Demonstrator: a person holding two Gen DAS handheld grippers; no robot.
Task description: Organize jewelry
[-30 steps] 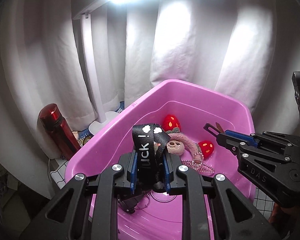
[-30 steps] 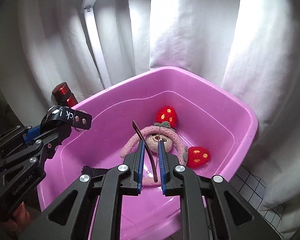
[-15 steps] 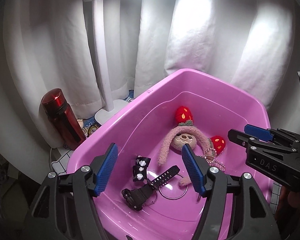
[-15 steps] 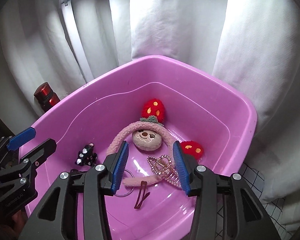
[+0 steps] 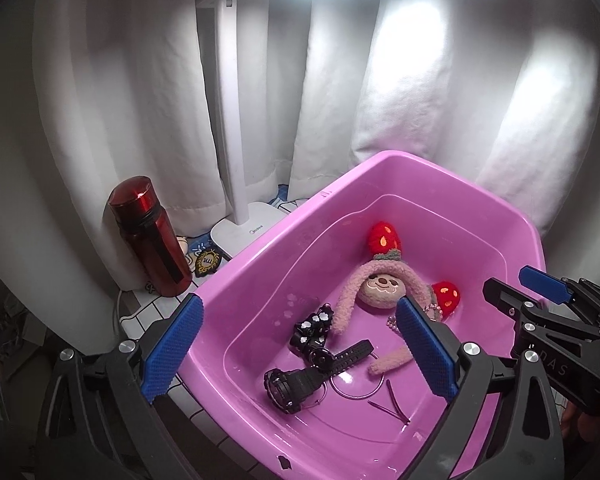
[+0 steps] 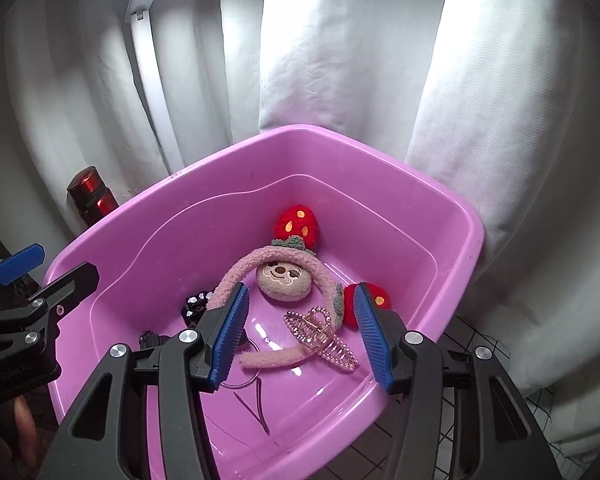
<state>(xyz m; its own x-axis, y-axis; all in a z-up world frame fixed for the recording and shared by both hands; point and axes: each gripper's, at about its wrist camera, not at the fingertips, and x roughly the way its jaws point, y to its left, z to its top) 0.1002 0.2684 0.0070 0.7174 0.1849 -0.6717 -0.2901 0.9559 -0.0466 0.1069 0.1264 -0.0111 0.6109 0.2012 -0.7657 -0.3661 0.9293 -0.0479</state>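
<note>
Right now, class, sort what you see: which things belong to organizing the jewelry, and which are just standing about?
Belongs to the job:
- pink tub
- plush headband
- pink hair claw clip
- black watch
- black flowered clip
- thin ring
- dark hairpin

Just standing about:
- red bottle
- white desk lamp
- white curtain

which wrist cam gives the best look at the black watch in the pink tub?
Left wrist view. The black watch lies unobstructed on the floor of the pink tub, face and strap both clear. In the right wrist view only a dark sliver of it shows, behind that gripper's own finger.
</note>
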